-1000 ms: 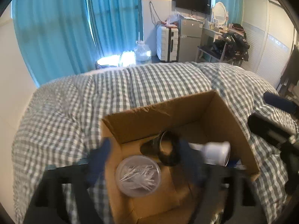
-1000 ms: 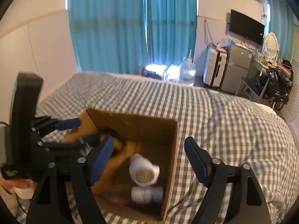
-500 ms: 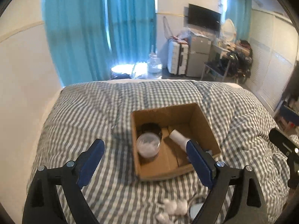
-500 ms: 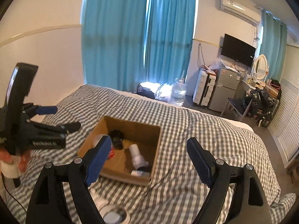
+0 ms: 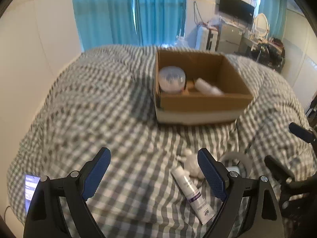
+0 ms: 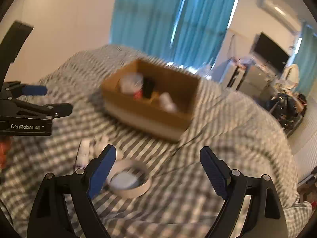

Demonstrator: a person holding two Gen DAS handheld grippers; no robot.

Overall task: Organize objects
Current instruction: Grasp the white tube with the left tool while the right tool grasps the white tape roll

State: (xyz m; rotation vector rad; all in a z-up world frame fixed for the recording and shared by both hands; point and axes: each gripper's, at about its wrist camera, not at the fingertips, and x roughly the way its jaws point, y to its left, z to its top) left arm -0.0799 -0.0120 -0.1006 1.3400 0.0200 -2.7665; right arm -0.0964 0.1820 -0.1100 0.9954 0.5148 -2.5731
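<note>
Both tongs empty over the bed, lining up the next pick for the box.

The left tongs [image 5: 153,175] stand wide open, holding nothing, with a white tube [image 5: 191,191] lying just inside the right blade; the right tongs [image 6: 158,170], whose jaws have just been opening, are also empty above a tape roll [image 6: 129,180]. For a clean pick, I would straddle the tube across its narrow width and close low, clear of the white wads [image 5: 191,163] beside it. Farther up the checked bedspread [image 5: 103,103], the cardboard box [image 5: 200,104] already holds a clear round tub [image 5: 172,79], a white bottle [image 5: 208,88] and something dark.
</note>
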